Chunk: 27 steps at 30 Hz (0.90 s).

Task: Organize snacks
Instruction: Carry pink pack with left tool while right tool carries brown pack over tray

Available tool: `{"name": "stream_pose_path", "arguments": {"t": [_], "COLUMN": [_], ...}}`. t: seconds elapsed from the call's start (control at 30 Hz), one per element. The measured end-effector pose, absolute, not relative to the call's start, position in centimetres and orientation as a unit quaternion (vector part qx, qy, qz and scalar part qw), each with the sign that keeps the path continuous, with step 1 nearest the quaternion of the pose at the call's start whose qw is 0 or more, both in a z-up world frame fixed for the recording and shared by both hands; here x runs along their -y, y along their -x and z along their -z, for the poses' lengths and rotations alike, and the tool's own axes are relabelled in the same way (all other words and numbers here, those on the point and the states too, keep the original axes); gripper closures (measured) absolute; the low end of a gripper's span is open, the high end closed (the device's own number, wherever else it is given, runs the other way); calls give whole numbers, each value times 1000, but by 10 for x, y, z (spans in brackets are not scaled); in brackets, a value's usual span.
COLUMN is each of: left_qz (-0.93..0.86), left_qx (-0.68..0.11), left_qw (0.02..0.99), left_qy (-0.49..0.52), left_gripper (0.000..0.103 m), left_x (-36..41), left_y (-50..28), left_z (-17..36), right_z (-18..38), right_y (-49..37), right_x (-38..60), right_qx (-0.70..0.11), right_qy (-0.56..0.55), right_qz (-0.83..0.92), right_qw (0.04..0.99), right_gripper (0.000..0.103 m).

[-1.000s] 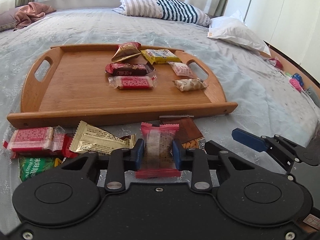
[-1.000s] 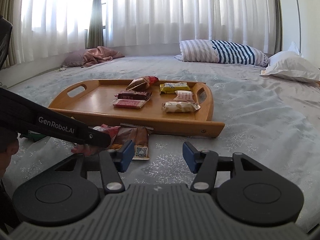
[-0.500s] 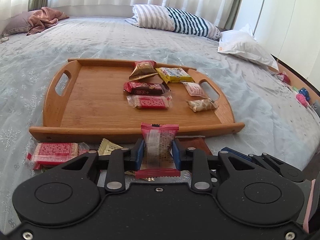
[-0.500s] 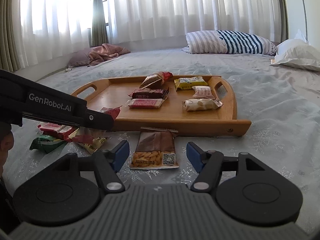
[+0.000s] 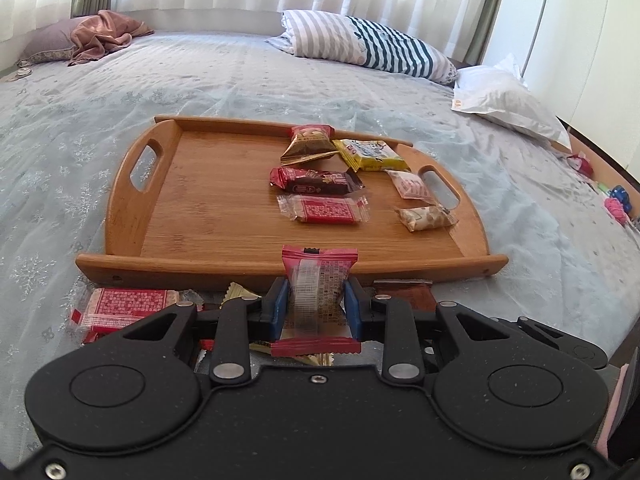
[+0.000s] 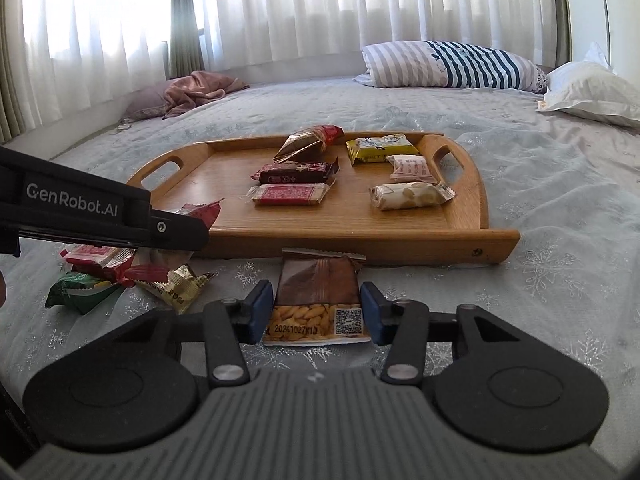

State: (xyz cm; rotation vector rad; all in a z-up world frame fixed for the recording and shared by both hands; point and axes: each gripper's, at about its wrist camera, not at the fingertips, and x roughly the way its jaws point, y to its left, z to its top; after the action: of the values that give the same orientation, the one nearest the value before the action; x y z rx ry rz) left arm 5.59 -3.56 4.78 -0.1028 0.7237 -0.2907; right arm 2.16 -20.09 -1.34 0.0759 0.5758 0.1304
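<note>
The left tool (image 5: 315,309) was closed tight on a red-ended snack packet (image 5: 319,280), its blue pads pressed against both sides of the wrapper, the packet held upright above the bed (image 5: 240,80) just short of the near rim of the wooden tray (image 5: 208,208). The right tool (image 6: 316,312) had its jaws closing around a brown peanut packet (image 6: 318,292) that lay flat on the bed against the tray's near edge; the packet sat between the pads, which stood just beside its long edges, and contact could not be confirmed. The tray held six packets: a brown-and-red pouch (image 5: 308,146) at the back, a yellow packet (image 5: 370,154) beside it, a dark red bar (image 5: 314,181), a red clear-ended wafer (image 5: 324,209), a pink-and-white packet (image 5: 412,186) and a cream packet (image 5: 426,218) near the right handle. The tray's left half was bare wood. Loose on the bed left of the peanut packet lay a small heap: one red wafer packet (image 6: 98,256), one green packet (image 6: 80,290), one gold packet (image 6: 180,286), and a red wrapper end (image 6: 148,272) half hidden under the left tool's arm. Two pillows lay at the head of the bed, one striped (image 6: 452,65), one white (image 6: 592,94).
</note>
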Motion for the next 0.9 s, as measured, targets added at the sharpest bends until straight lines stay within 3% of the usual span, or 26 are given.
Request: {"name": "stream_pose_path", "arguments": {"t": [0.9], "left_qz": [106], "left_qx": [-316], "left_qw": [941], "left_qy": [53], "left_gripper": [75], "left_x": [-10], "left_y": [-101], "left_z": [-71], "right_z": [-34], "right_y": [-36], "right_x": [179], "right_qx": [-234], "right_qy": [-36], "right_qz": [-80], "right_qw": [968], "right_gripper": [55]}}
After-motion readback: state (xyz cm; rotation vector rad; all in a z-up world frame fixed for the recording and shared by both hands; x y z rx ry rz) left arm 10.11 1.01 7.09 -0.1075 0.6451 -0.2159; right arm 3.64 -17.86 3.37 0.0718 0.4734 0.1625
